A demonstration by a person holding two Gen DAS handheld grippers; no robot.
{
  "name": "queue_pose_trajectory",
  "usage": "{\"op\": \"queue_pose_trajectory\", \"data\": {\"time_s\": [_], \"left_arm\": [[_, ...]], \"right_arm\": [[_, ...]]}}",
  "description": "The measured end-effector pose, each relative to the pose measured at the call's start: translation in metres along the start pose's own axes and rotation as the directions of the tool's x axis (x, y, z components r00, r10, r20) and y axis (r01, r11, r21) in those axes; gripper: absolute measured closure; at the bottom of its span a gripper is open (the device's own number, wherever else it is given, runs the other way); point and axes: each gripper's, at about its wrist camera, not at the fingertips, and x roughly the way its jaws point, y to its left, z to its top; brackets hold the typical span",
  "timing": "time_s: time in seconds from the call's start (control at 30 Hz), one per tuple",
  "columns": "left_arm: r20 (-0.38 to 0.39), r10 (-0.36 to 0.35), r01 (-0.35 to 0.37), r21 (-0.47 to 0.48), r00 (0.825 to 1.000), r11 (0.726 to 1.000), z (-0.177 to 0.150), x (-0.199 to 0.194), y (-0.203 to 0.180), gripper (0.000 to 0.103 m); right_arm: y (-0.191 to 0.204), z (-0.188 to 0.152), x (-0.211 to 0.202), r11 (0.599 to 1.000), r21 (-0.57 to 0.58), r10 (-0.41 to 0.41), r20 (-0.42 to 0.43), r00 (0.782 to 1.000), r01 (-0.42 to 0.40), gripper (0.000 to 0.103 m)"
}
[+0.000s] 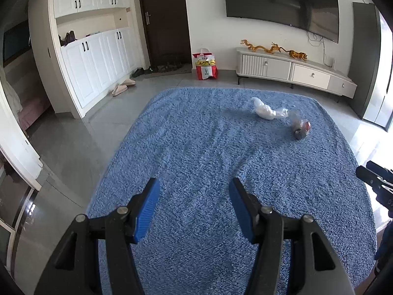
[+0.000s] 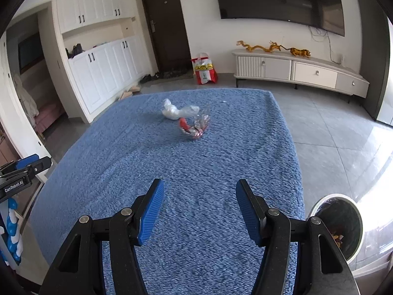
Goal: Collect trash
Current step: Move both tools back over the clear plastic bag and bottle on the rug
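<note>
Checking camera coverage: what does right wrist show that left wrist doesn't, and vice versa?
Right wrist only: the bin at the rug's near right corner, with scraps inside, and the right claw, open and empty.

Left wrist only: the left claw, open and empty, and the slippers by the cupboards.

Both: the blue rug, the white plastic bag and clear wrapper lying on it, the red bag near the door, and the TV.

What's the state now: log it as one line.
left gripper open, empty | right gripper open, empty | white plastic bag, red wrapper on blue rug | bin right
</note>
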Motion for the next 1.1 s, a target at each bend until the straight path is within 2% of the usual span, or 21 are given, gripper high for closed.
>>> {"op": "queue_pose_trajectory", "data": {"time_s": [0.43,1.1], "left_arm": [[-0.031,-0.009,0.007,-0.052,0.999,0.999,-0.007,0.014,0.022,0.046],[-0.091,-0.021,0.014,-0.078,0.996,0.997,-0.009,0.045,0.029,0.046]], "right_arm": [[0.019,0.005,0.013,0.999,-0.047,-0.004,-0.036,0.999,0.003,0.041],[0.029,0.005,0.040,0.998,-0.069,0.007,-0.085,0.996,-0.013,0.041]]}}
